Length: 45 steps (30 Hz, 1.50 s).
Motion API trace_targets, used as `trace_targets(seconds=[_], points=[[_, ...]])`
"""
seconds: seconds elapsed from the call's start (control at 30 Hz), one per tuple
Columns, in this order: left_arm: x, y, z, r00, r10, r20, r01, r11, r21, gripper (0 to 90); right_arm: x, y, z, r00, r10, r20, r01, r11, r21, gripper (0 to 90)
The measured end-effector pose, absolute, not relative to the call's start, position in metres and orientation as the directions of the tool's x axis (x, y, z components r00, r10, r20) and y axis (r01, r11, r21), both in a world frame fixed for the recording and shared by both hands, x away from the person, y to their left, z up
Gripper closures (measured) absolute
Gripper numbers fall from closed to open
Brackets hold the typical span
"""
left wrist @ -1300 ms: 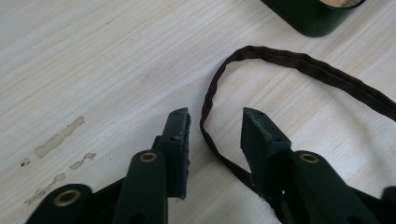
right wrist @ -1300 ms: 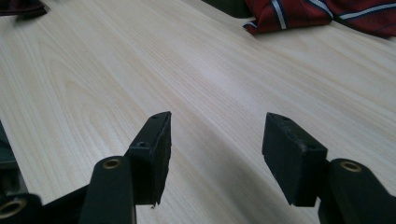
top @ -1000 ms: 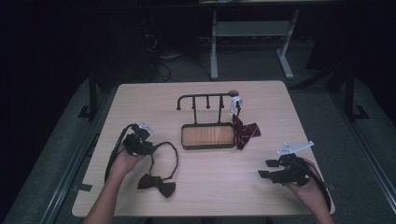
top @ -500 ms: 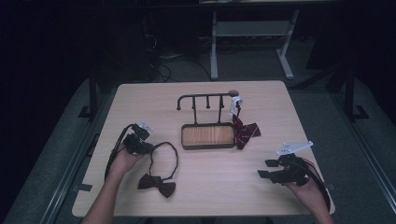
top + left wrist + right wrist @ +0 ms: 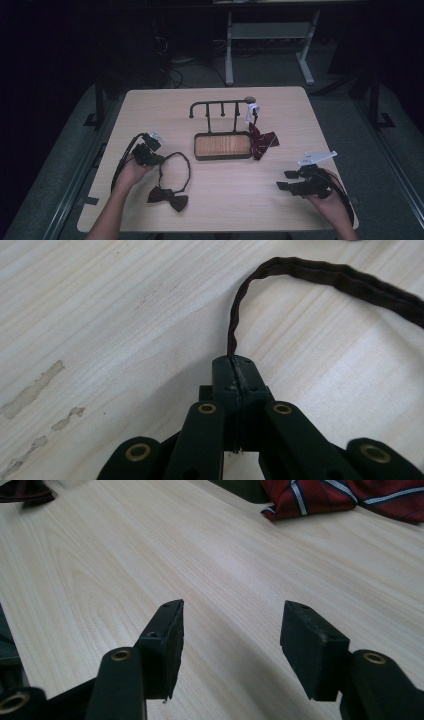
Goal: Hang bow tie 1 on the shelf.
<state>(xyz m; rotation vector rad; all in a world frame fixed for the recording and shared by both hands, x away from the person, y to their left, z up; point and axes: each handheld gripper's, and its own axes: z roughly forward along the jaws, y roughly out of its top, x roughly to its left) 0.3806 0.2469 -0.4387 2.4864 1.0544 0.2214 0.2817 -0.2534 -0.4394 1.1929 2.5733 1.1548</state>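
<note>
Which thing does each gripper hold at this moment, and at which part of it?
The left gripper has just closed on the strap of the dark bow tie, pinching its loop. The right gripper is open and holds nothing.

Strap end: the thin dark-brown fabric strap (image 5: pixel 320 277) is vanishing between the closed jaws.
Striped tie: the red striped fabric necktie (image 5: pixel 345 497) is running off the top edge.

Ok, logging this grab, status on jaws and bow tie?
Left gripper just closed on bow tie strap. Right gripper open, idle. Bow tie flat on table, nothing in the way.
</note>
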Motion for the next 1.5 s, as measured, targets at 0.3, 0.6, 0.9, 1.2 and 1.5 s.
trace_targets(seconds=[0.3,0.6,0.9,1.2,1.5], points=[[0.374,0.250,-0.424,0.730,0.683,0.015,0.600,-0.651,0.464,89.5,0.284,-0.256,-0.443,-0.686,0.684,0.247,0.638,0.403,0.656,42.8],[0.368,0.248,-0.416,0.744,0.668,0.013,0.581,-0.657,0.480,89.6,0.285,-0.260,-0.445,-0.687,0.680,0.256,0.643,0.404,0.650,41.8],[0.362,0.244,-0.403,0.764,0.645,0.020,0.556,-0.674,0.487,89.6,0.286,-0.261,-0.447,-0.687,0.681,0.252,0.642,0.407,0.650,41.5],[0.356,0.242,-0.391,0.780,0.626,0.016,0.534,-0.679,0.505,89.7,0.286,-0.262,-0.446,-0.683,0.686,0.250,0.643,0.403,0.651,41.5],[0.352,0.240,-0.383,0.797,0.604,0.013,0.514,-0.689,0.510,89.7,0.286,-0.263,-0.447,-0.681,0.689,0.247,0.640,0.396,0.658,41.6]])
